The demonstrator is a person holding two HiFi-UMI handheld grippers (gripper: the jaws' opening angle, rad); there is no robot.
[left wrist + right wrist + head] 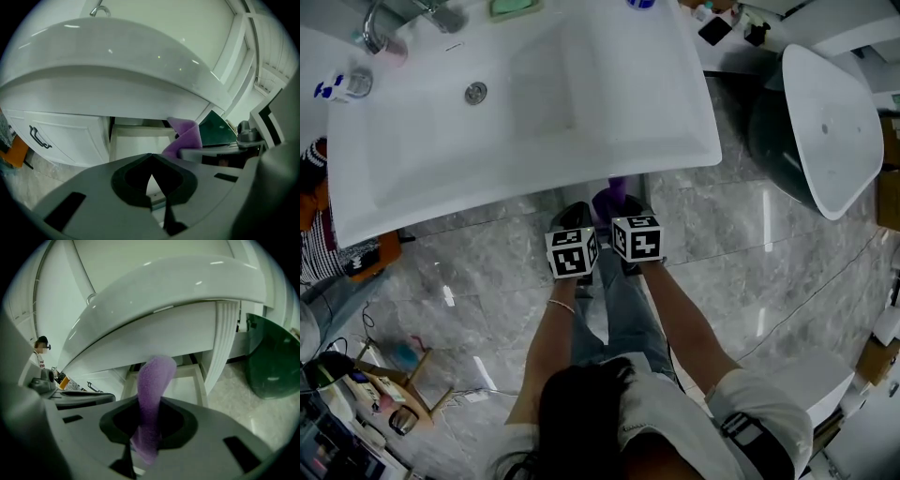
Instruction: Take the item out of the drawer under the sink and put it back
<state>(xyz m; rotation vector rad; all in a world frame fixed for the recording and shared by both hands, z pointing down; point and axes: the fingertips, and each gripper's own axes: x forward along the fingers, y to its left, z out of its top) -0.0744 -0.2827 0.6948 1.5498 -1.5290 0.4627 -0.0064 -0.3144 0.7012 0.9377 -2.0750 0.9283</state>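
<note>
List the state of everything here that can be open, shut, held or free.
drawer, pulled open.
purple cloth, clamped in the right gripper, up in front of the drawer.
right gripper, shut on the purple cloth.
left gripper, jaws together, nothing between them.
cupboard door, shut.

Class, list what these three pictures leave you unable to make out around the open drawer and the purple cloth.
- Drawer contents: head view, hidden under the sink; left gripper view, cut off by the left gripper's body.
- Purple cloth, most of it: head view, hidden by the sink edge and marker cubes.
- Jaws: head view, under those cubes.
- Items on the sink's far rim: head view, cut by the top edge.
</note>
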